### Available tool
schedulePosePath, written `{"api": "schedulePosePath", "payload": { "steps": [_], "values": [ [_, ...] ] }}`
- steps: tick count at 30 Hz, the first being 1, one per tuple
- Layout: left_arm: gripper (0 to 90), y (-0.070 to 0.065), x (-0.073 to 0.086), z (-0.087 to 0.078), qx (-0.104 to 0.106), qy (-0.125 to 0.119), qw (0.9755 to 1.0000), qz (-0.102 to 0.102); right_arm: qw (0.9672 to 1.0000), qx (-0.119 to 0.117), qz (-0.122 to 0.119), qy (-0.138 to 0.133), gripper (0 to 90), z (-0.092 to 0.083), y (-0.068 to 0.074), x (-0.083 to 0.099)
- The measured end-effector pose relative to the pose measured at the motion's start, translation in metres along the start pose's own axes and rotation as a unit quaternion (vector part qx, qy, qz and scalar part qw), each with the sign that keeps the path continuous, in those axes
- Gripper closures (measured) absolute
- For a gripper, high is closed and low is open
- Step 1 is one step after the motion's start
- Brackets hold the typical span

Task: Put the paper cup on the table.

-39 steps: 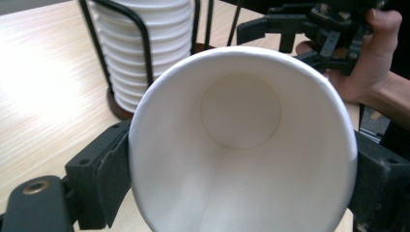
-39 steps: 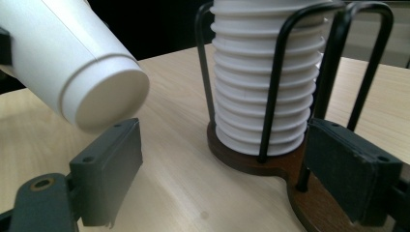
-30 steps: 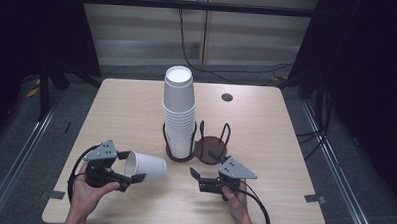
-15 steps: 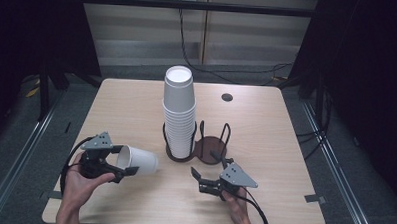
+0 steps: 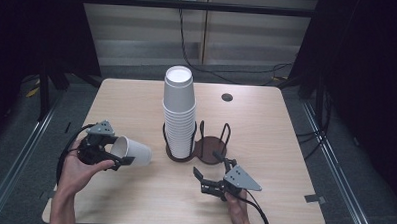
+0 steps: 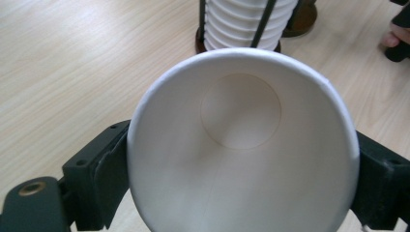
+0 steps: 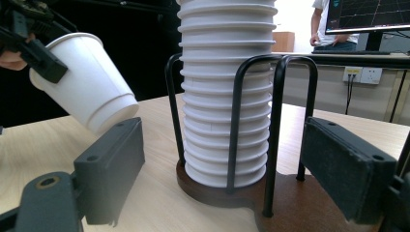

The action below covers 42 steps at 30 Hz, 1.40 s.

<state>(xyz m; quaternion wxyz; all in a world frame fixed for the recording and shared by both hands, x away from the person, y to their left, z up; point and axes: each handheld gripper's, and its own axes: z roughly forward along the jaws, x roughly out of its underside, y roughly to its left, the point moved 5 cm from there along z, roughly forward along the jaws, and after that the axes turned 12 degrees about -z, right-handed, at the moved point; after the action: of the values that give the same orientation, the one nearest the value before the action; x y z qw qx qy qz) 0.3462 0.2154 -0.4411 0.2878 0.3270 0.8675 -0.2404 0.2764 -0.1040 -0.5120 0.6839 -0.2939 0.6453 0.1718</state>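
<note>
I have one loose paper cup [image 5: 131, 150] in hand, lying on its side between the jaws of my left tool [image 5: 106, 150]. Its rim sits at the jaws and its base points away from the tool toward the cup stack [image 5: 180, 114]. In the left gripper view I look straight into the cup's mouth, with a black pad against the rim on either side. Those jaws have just been easing apart with the cup between them, yet the pads are on its wall and the cup hangs clear of the bench [image 5: 266, 124] in the right gripper view, so I read it as held.

Beyond the cup's base stands one tall stack of white paper cups nested upside down; I cannot count its cups exactly. It sits in one side of a single dark two-place holder [image 5: 209, 145] with black wire hoops; the other place, nearer my right tool [image 5: 210, 168], holds no cup.

My right tool holds nothing, its jaws set wide apart and aimed at the holder, which stands just ahead of them.

The bench is pale wood with one round cable hole [image 5: 227, 97] far beyond both tools. Around it I see grey floor, dark drapes at both sides and a pale wall behind.
</note>
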Motion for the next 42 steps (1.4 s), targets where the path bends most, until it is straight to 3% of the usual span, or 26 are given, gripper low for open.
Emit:
{"api": "schedulePosePath", "payload": {
  "steps": [15, 20, 23, 25, 28, 30, 32, 35, 40, 42],
  "values": [
    [10.4, 0.023, -0.018, 0.009, -0.043, 0.06, 0.9973, 0.001, 1.0, -0.001, -0.001, 0.0, 15.5, 0.0, 0.0, 0.0],
    [10.1, 0.031, -0.02, 0.016, -0.058, 0.093, 0.994, 0.008, 1.0, -0.001, -0.001, -0.001, 15.5, 0.0, 0.0, 0.0],
    [9.9, 0.036, -0.021, 0.019, -0.082, 0.117, 0.9896, 0.018, 1.0, -0.002, -0.001, -0.001, 15.5, 0.0, 0.0, 0.0],
    [9.7, 0.037, -0.022, 0.02, -0.086, 0.119, 0.9891, 0.015, 1.0, -0.002, -0.001, -0.001, 15.5, 0.0, 0.0, 0.0],
    [9.3, 0.039, -0.024, 0.022, -0.091, 0.137, 0.9861, 0.022, 1.0, -0.002, -0.001, -0.001, 15.5, 0.0, 0.0, 0.0],
    [9.0, 0.04, -0.025, 0.024, -0.094, 0.14, 0.9854, 0.026, 1.0, -0.002, -0.001, -0.001, 15.5, 0.0, 0.0, 0.0],
    [8.8, 0.041, -0.026, 0.027, -0.088, 0.135, 0.9867, 0.022, 1.0, -0.002, -0.001, -0.001, 15.5, 0.0, 0.0, 0.0],
    [8.5, 0.041, -0.023, 0.034, -0.097, 0.148, 0.984, 0.021, 1.0, -0.002, -0.001, -0.001, 15.5, 0.0, 0.0, 0.0],
    [7.0, 0.041, -0.025, 0.037, -0.097, 0.142, 0.985, 0.018, 1.0, -0.002, -0.001, -0.001, 15.5, 0.0, 0.0, 0.0],
    [6.3, 0.042, -0.026, 0.039, -0.103, 0.155, 0.9821, 0.029, 1.0, -0.001, -0.001, -0.001, 15.5, 0.0, 0.0, 0.0]
  ]
}}
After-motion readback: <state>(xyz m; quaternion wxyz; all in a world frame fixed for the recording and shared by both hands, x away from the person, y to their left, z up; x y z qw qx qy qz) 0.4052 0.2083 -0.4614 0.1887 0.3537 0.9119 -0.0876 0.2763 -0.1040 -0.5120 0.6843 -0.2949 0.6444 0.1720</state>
